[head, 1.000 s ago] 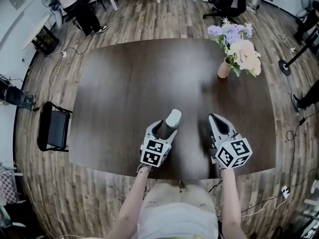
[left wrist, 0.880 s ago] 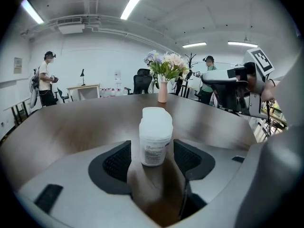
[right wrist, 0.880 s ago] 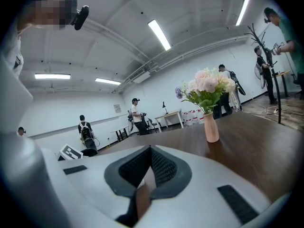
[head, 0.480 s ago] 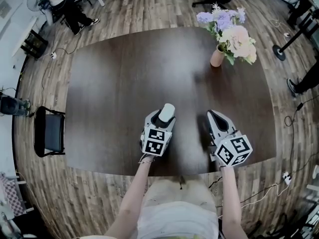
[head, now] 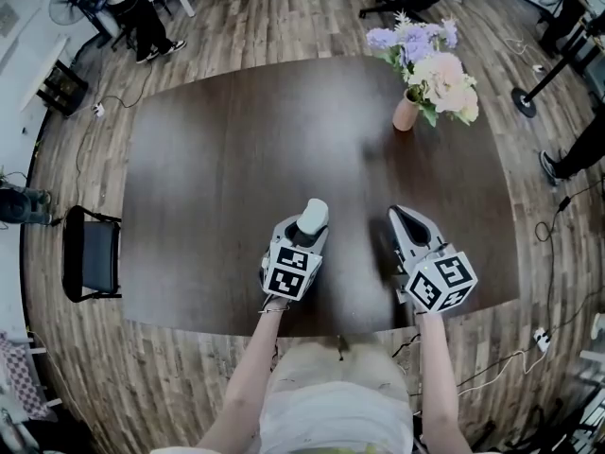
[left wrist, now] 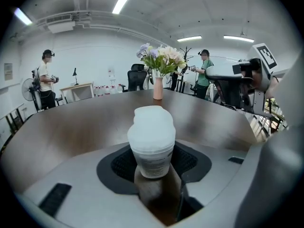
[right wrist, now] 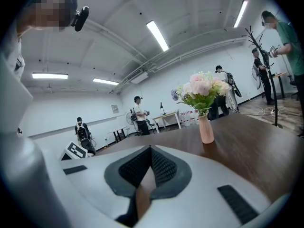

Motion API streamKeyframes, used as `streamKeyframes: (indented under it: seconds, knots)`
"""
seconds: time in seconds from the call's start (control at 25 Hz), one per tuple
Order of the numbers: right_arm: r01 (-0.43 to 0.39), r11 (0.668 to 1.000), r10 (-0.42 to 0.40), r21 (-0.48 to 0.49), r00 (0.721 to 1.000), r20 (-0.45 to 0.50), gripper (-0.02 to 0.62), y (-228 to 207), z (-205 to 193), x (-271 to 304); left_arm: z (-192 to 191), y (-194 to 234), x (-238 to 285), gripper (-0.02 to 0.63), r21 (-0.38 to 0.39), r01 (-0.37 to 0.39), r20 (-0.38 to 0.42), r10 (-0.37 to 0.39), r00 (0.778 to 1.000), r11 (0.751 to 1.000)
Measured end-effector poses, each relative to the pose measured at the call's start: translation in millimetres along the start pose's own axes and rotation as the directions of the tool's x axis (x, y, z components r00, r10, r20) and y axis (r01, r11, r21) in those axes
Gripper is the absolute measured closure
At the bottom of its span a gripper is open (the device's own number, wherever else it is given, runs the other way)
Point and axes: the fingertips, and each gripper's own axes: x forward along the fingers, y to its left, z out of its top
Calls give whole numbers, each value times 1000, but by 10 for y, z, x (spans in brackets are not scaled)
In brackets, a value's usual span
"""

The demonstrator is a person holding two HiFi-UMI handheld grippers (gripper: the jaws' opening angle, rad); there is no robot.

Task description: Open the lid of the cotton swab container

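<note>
I see my left hand-held gripper (head: 309, 234) closing on the cotton swab container (left wrist: 152, 139). The dark pads (left wrist: 121, 164) sit against both of its sides, low on the labelled body. The container stands upright on the dark desk (head: 236, 140), near the edge closest to me, with its white lid (left wrist: 153, 125) on. My right hand-held gripper (right wrist: 150, 156) hovers just beside it with its jaws pressed together and nothing between them. A vase of flowers (head: 405, 113) stands well apart, far right.
</note>
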Motion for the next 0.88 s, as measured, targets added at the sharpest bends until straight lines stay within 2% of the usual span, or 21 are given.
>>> streamKeyframes:
  seconds: [0.12, 0.24, 0.36, 0.48, 0.68, 0.88]
  knots:
    - [-27, 1000, 27, -13, 1000, 6, 574, 48, 70, 29, 124, -63, -102, 391, 3, 42, 17, -42, 999, 999]
    - [-73, 997, 73, -25, 997, -1, 574, 128, 138, 50, 230, -183, -243, 392, 2, 122, 7, -122, 993, 993]
    - [-150, 988, 150, -34, 989, -6, 574, 246, 204, 57, 316, -323, -411, 393, 8, 216, -19, -216, 976, 976]
    - [-249, 968, 249, -31, 968, -4, 574, 401, 299, 44, 457, -419, -599, 393, 32, 278, -9, -278, 961, 960]
    - [-418, 906, 418, -68, 908, -24, 574, 735, 504, 12, 716, -594, -906, 393, 88, 374, 5, -376, 927, 923]
    - [-592, 798, 587, -112, 806, -79, 572, 1110, 693, -86, 907, -746, -1172, 393, 172, 442, -9, -448, 894, 880]
